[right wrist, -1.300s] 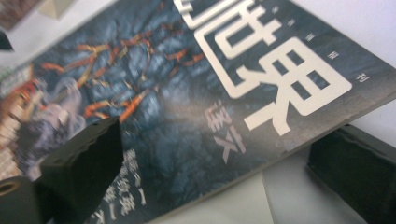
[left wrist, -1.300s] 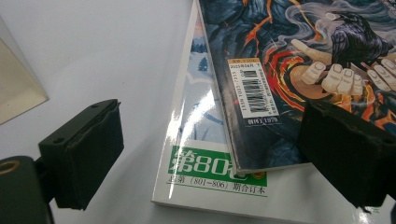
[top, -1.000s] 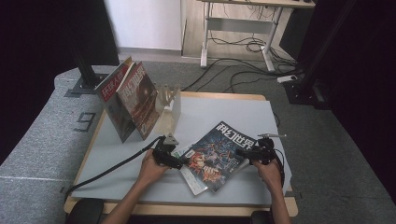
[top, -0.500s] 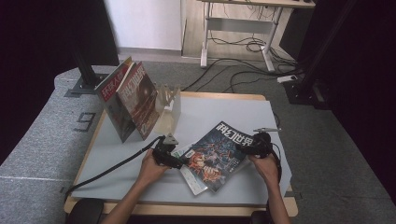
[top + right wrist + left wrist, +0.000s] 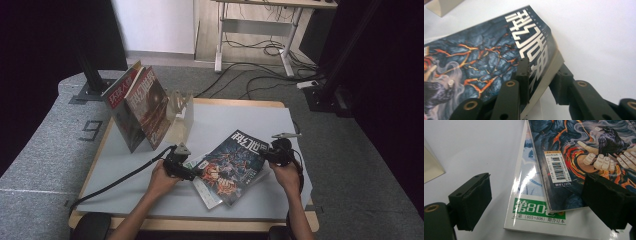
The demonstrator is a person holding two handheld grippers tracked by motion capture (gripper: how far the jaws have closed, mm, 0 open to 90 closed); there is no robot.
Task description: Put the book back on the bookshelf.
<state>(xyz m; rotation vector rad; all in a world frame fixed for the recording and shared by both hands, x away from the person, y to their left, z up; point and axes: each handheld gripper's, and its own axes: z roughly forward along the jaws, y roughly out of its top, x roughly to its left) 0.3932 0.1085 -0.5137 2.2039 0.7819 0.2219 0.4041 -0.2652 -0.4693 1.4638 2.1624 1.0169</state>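
1. On my high view the dark magazine lies face up near the front of the table, set at a slant on top of a white booklet.
2. My right gripper is at the magazine's right edge. In the right gripper view one jaw sits on the cover and the other under the page block, so the jaws are narrow and pinch the magazine, whose edge curls up off the white surface.
3. My left gripper is at the magazine's left corner. In the left gripper view its jaws stand wide apart and hold nothing: the left pad hangs over bare table, while the right pad overlaps the cover near the barcode.
4. The same view shows the magazine overlapping the booklet, whose green label peeks out below the corner.
5. At the back left two more magazines stand upright against a clear stand, well apart from both grippers.
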